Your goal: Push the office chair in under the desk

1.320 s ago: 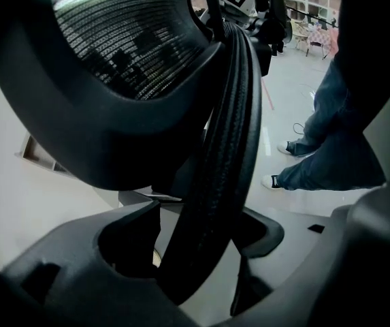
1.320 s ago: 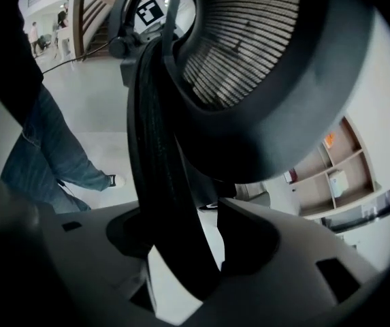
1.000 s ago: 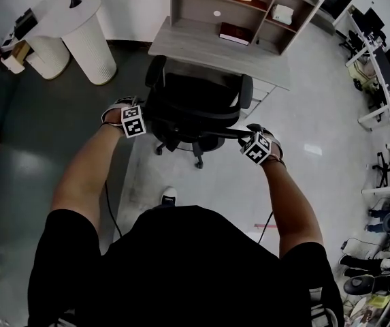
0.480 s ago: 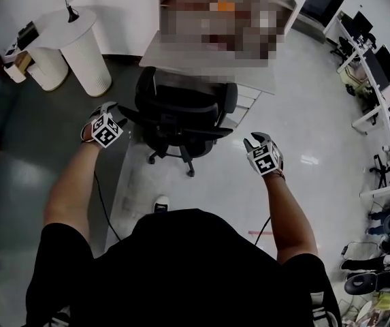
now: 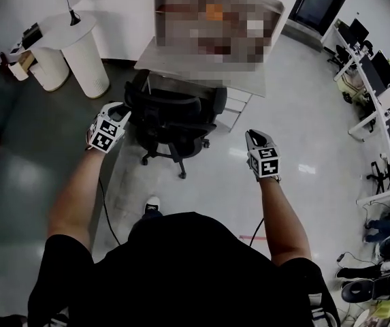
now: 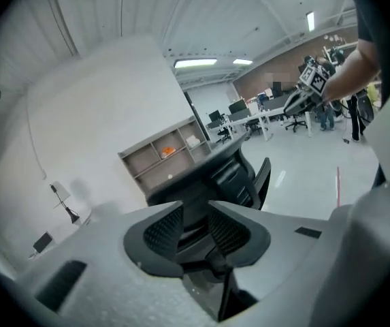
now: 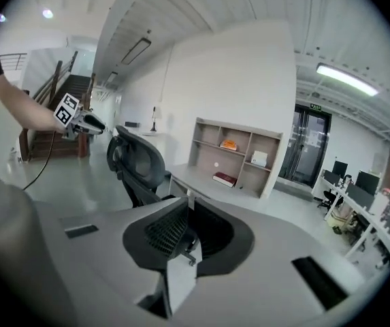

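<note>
Black chair (image 5: 174,118) is judged mostly pushed under the table (image 5: 244,84), little being left, and is gripped by neither closing tool: left tool (image 5: 120,113) half-narrowed and empty, right tool (image 5: 252,137) nearly together and empty.

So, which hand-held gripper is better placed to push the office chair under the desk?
The left hand-held gripper, likely: jaws closing, empty, beside the office chair's backrest. The right hand-held gripper, also closing on nothing, hangs clear of it.

Arms outstretched, left gripper (image 5: 121,112) and right gripper (image 5: 252,137) empty, jaws closing
</note>
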`<act>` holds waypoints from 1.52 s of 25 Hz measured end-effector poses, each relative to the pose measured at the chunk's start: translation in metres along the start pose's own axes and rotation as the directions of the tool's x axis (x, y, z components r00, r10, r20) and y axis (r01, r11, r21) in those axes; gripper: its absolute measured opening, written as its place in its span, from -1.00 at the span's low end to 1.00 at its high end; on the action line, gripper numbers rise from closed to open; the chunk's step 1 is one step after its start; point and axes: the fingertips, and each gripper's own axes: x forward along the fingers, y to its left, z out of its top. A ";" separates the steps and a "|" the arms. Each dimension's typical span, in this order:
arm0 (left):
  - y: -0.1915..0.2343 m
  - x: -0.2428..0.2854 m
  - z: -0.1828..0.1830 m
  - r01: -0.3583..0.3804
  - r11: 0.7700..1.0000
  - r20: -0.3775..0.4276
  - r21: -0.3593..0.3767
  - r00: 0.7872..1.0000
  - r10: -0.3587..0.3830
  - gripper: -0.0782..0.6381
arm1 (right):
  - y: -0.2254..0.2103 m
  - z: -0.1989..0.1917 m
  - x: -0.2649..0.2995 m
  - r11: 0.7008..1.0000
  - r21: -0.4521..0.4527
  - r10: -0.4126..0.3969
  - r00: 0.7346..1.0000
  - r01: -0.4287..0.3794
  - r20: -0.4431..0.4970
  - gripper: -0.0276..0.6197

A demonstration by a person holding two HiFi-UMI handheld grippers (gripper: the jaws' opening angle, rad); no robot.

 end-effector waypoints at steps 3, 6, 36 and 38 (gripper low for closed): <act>-0.020 -0.011 0.040 0.006 1.000 0.077 -0.016 0.997 -0.005 -0.57 | -0.004 0.012 -0.012 0.998 0.057 0.004 0.998 -0.008 0.064 -0.82; -0.033 -0.020 0.073 0.006 0.999 0.148 -0.046 0.989 0.001 -0.65 | -0.003 0.025 -0.023 0.996 0.090 0.015 0.993 -0.025 0.113 -0.82; -0.033 -0.086 0.108 0.180 0.924 0.374 -0.337 0.926 -0.044 -0.72 | 0.054 0.117 -0.090 0.994 0.060 -0.112 0.922 0.096 0.371 -0.89; -0.033 -0.087 0.104 0.185 0.926 0.373 -0.330 0.926 -0.053 -0.72 | 0.059 0.117 -0.089 0.993 0.064 -0.116 0.924 0.099 0.365 -0.89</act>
